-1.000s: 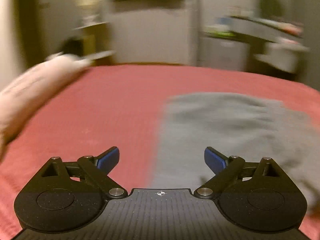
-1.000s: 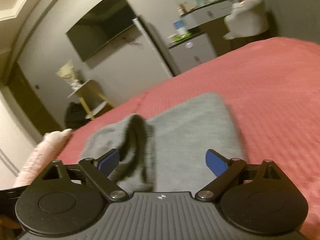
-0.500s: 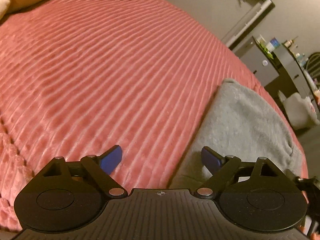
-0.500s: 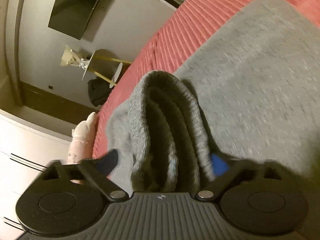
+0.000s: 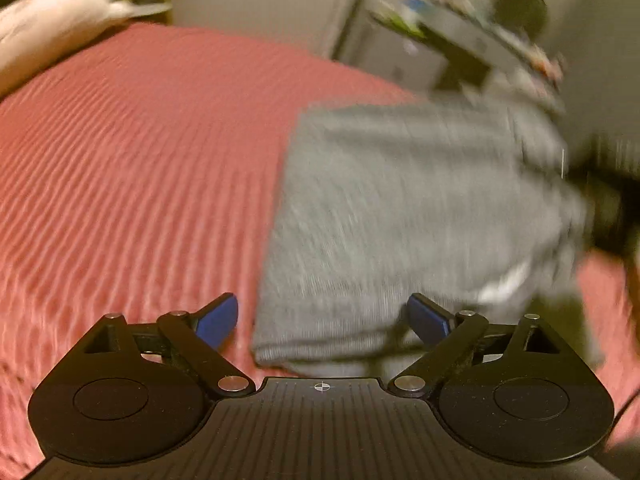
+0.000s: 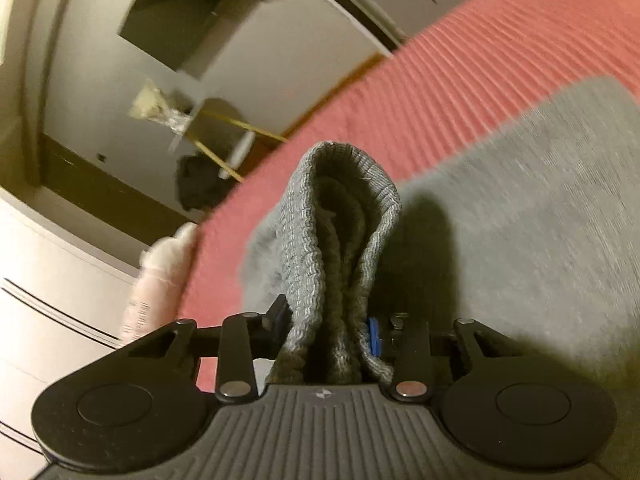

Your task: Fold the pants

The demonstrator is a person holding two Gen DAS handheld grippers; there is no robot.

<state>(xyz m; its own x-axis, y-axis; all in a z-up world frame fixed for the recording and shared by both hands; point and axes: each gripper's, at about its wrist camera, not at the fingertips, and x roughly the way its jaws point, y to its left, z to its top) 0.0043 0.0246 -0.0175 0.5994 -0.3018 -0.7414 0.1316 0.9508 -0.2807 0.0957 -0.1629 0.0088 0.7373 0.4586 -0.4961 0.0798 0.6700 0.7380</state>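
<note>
Grey pants (image 5: 400,208) lie folded on a red ribbed bedspread (image 5: 140,160). My left gripper (image 5: 322,320) is open, its blue pads either side of the pants' near corner without touching it. In the right wrist view the pants (image 6: 520,220) spread out to the right, and their bunched ribbed band (image 6: 344,200) stands up between the jaws. My right gripper (image 6: 326,320) is closing, and its pads press on that band from both sides. The left wrist view is blurred.
A pale pillow (image 5: 48,32) lies at the bed's far left and a cluttered dresser (image 5: 472,36) stands beyond the bed. A dark blurred shape (image 5: 612,200) sits at the pants' right edge. The right wrist view shows a wall TV (image 6: 180,12), a side table (image 6: 224,136) and white drawers (image 6: 40,280).
The right jaws went from wide open to closed on the ribbed band, which now stands up between them. The left gripper swung back over the pants' near corner, still open.
</note>
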